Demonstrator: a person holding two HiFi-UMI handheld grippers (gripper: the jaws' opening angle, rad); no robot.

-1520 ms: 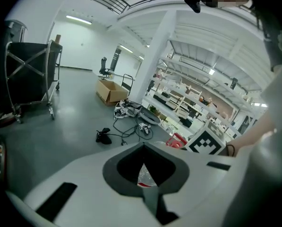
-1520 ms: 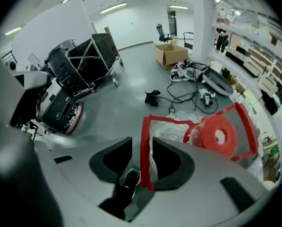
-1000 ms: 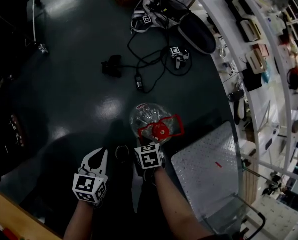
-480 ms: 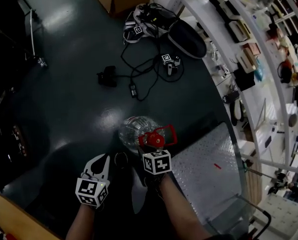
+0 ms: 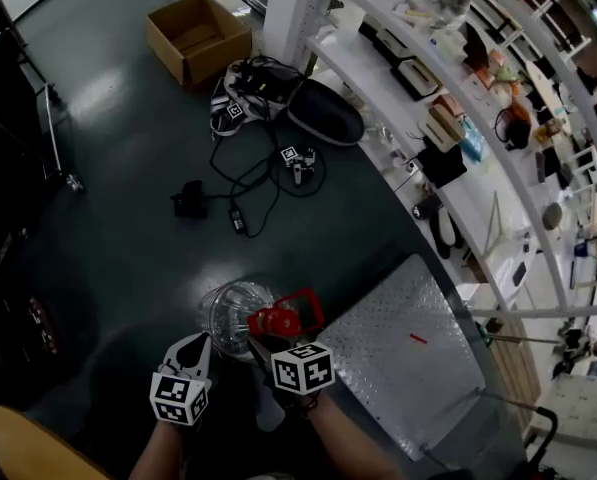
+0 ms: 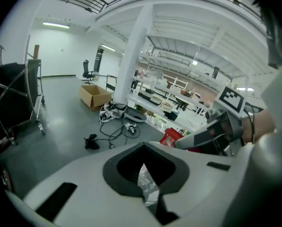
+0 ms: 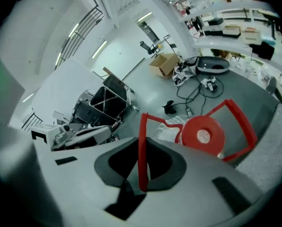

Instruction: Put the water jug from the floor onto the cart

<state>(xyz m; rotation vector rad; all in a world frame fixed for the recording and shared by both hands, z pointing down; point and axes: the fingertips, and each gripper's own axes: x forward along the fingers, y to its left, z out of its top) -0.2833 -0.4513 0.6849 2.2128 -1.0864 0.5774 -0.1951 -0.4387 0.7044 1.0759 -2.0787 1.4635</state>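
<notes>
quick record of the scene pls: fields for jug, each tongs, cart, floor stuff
jug: clear water jug with red cap, left of the cart in the head view, not on it yet
right tongs: shut on the jug's red handle
left tongs: shut, beside the jug
cart: bare metal deck, nothing on it
floor stuff: open cardboard box, loose cables

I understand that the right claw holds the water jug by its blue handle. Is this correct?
Not quite: the handle is red, not blue. The right gripper view shows the right claw shut on this red handle of the water jug.
</notes>
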